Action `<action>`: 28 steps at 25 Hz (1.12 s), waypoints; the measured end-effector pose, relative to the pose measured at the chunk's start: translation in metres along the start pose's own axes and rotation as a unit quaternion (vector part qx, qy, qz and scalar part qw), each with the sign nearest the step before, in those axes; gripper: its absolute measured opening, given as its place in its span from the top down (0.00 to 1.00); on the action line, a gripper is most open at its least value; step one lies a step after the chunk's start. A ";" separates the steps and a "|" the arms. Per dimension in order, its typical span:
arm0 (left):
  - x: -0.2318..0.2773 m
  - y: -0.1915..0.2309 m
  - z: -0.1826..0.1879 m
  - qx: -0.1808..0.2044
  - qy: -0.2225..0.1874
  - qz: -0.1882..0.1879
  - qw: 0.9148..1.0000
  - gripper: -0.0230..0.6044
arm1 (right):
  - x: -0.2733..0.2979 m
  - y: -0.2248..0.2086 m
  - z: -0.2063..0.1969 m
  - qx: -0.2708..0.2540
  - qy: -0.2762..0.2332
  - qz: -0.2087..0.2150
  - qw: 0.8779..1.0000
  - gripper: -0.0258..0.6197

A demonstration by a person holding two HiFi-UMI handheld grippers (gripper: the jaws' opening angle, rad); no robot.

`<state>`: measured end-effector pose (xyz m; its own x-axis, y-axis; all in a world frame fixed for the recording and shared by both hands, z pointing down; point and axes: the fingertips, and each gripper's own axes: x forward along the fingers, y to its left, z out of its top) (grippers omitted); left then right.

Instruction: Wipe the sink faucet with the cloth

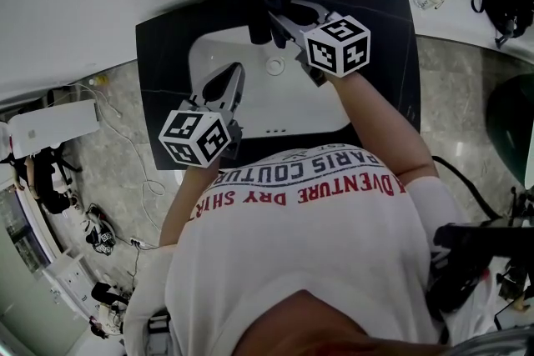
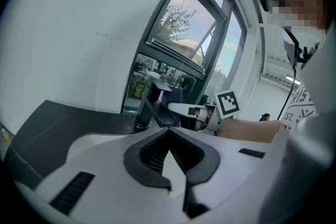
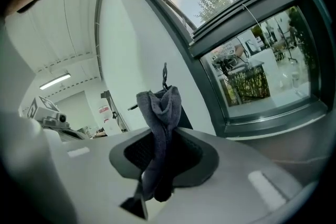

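Your right gripper is clamped on the grey cloth, with the cloth's bunched end just beside the black faucet. Your left gripper hangs over the sink, jaws together on nothing.

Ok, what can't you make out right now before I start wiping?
- Whether the cloth touches the faucet: in the head view the right gripper overlaps them; in the right gripper view the cloth covers most of the faucet.
- Spout outlet: left gripper view, behind the left gripper.
- Basin near rim: head view, under the person's shirt.
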<state>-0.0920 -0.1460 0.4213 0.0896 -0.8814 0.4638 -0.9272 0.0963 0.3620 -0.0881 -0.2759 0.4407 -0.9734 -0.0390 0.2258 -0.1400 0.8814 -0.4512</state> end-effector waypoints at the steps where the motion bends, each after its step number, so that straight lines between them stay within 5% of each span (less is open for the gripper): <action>1: -0.001 -0.002 -0.001 0.000 0.000 -0.001 1.000 0.96 | -0.003 0.003 -0.003 0.006 -0.001 0.002 1.000 0.84; 12: -0.009 -0.007 -0.015 -0.010 -0.001 0.005 1.000 0.96 | -0.029 0.044 -0.043 0.074 0.000 0.027 0.997 0.84; 19: -0.016 -0.001 -0.013 -0.011 -0.003 0.014 1.000 0.96 | -0.031 0.034 -0.037 0.101 -0.027 0.020 0.994 0.84; 28: -0.005 0.032 -0.032 -0.013 0.007 0.022 1.000 0.96 | 0.013 -0.035 -0.072 0.251 -0.075 -0.007 0.965 0.84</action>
<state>-0.1106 -0.1238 0.4566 0.0543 -0.8691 0.4917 -0.9208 0.1469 0.3613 -0.0831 -0.2733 0.5220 -0.9806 -0.1506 0.1252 -0.1879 0.5429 -0.8185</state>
